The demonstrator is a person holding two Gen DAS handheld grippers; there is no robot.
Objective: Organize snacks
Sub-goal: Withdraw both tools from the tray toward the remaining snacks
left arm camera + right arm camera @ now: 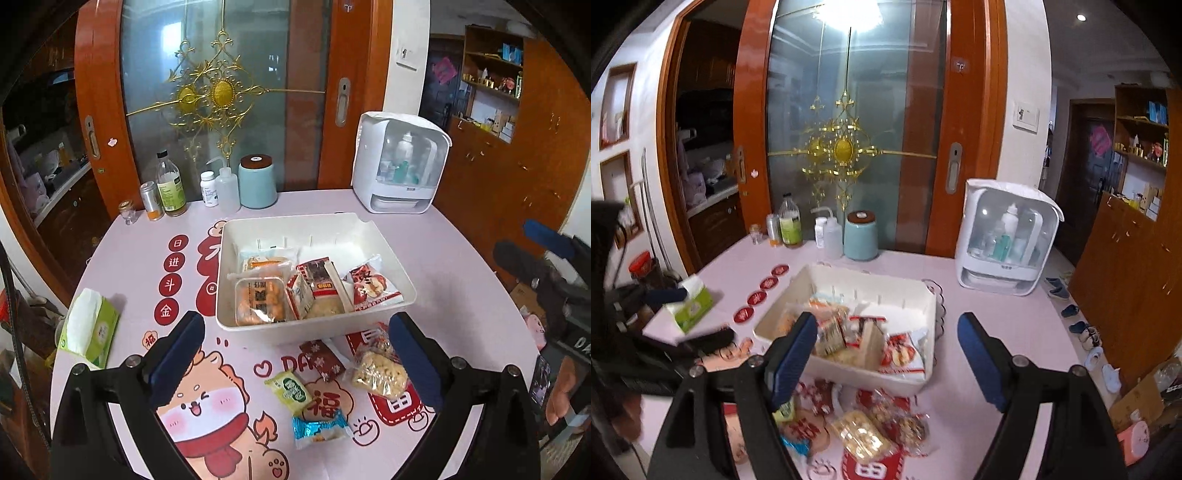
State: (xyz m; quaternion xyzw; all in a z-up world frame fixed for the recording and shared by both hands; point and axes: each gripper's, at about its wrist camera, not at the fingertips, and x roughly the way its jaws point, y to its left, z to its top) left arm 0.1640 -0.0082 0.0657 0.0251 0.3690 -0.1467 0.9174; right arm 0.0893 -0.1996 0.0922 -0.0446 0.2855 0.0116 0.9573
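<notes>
Four snack packets (325,384) lie before the white bin (388,258); the dark-red one's (322,360) long axis points binward; both grippers (295,363) (888,356) gape empty.

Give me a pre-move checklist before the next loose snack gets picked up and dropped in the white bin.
1. Left hand-held gripper open and holding nothing: ok.
2. Right hand-held gripper open and holding nothing: ok.
3. Loose snacks within view on the table: ok. The green packet, blue packet, dark red packet and clear-wrapped rice cracker lie in front of the white bin.
4. Space left in the white bin: ok, its far half is bare.
5. Targets apart from each other: not ok for the dark red packet and the rice cracker, which lie close; the green and blue packets are apart.
6. Tissue box out of the way: ok, far left.
</notes>
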